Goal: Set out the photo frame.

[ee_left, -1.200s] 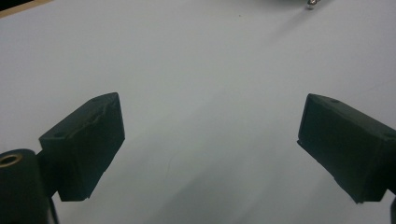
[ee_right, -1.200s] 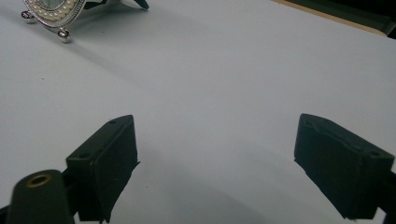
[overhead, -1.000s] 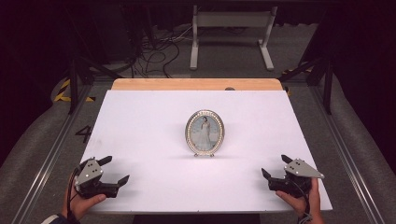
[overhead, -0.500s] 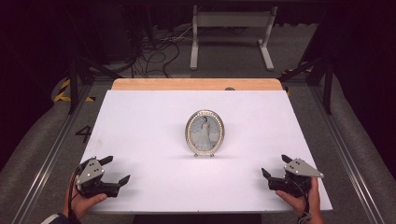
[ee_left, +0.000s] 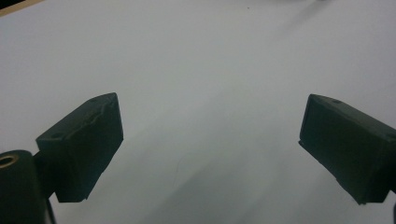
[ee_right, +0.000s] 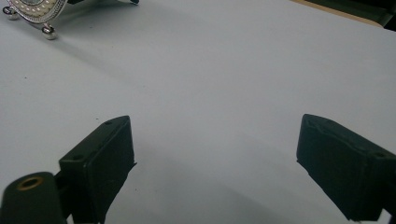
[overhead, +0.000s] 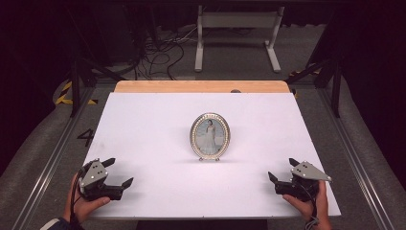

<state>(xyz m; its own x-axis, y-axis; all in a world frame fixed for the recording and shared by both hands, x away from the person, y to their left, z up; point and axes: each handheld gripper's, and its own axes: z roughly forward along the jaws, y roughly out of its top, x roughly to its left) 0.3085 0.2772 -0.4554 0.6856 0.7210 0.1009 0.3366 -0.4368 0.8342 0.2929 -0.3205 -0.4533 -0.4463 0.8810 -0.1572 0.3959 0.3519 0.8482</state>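
We see almost no change from the frames a second and half a second earlier: the oval picture frame (overhead: 210,136) stands in the same place, and both grippers hold the same spots near the bench's front corners.

The frame stands upright near the middle of the white bench (overhead: 153,120), a little nearer the front edge than the back, its pearl-studded rim around a portrait of a figure in a pale dress. The figure is too small for us to make out further. In the right gripper view we catch just the frame's lower rim (ee_right: 32,9) and small ball feet at the top left corner, cut off by the picture's edge.

Our left gripper (overhead: 115,171) rests by the front left corner, jaws spread wide with nothing between them. Our right gripper (overhead: 283,171) sits by the front right corner, jaws likewise wide apart and empty. Each is well apart from the frame. The hands behind them are partly cut off at the bottom of the high view.

Nothing stands between either gripper and the frame; bare white surface lies there. A strip of wood (overhead: 201,86) runs along the bench's back edge. Beyond it, a tangle of cables (overhead: 158,52) and a pale metal stand (overhead: 238,33) sit on the dark floor, dim and hard to read.
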